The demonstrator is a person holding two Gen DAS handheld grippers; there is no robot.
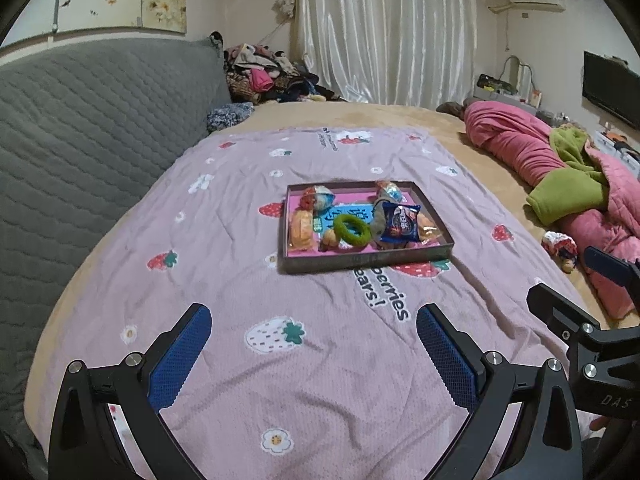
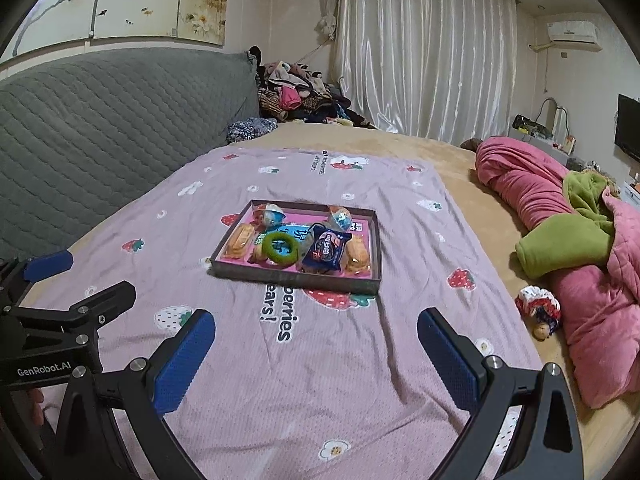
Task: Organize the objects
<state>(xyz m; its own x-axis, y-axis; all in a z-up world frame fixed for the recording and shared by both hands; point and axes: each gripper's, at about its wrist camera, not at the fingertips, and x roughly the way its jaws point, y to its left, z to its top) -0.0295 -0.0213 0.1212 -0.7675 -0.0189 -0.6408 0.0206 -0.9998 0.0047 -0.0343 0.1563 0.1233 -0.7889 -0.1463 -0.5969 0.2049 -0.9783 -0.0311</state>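
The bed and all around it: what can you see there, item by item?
tray: one, dark brown with a pink floor, on the blanket
ring: one, green, in the tray's middle
snack packets: several, blue and orange, in the tray
blanket: one, lilac with strawberries, spread over the bed
quilt: one, pink and green, bunched at the right
doll: one, small, beside the quilt
clothes pile: one, mixed colours, far corner
curtain: white, back wall
left tool: black, blue pads, open, empty
right tool: same, open, empty
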